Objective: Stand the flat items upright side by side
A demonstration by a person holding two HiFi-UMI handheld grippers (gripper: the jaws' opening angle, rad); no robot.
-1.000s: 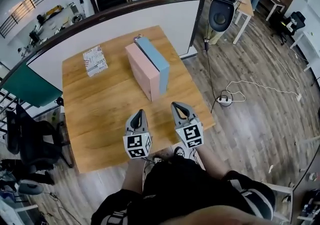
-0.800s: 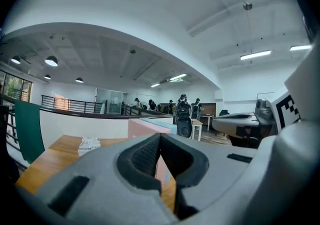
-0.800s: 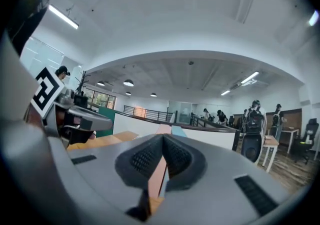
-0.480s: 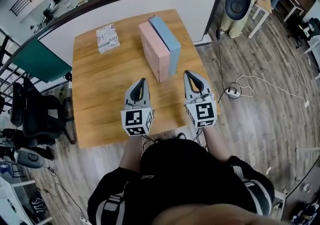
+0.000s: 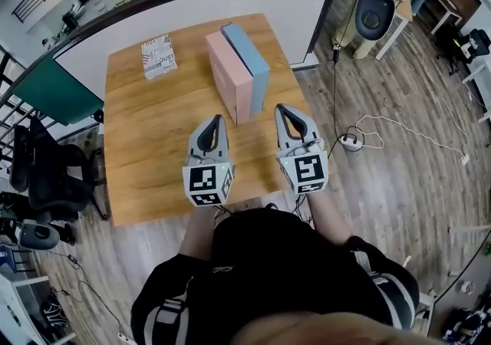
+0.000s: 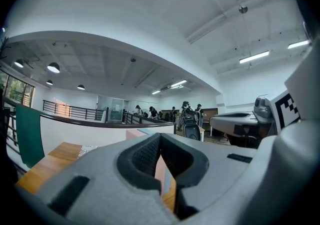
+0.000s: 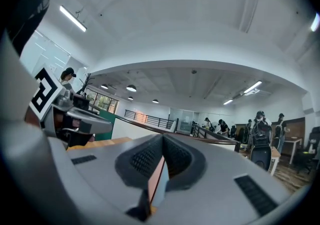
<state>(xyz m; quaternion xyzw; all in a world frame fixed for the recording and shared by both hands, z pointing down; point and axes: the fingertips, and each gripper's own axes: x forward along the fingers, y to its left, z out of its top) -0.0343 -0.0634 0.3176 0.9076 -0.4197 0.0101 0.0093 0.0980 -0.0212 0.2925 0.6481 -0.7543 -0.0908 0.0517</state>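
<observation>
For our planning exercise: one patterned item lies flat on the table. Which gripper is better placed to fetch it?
Left, probably. The patterned item lies left of the upright pink item, nearer the left gripper; the right gripper would have to reach across.

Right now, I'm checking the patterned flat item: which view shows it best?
The head view: the patterned item lies flat and whole near the table's far left corner. The left gripper view catches only a sliver; the right gripper view shows none.
</observation>
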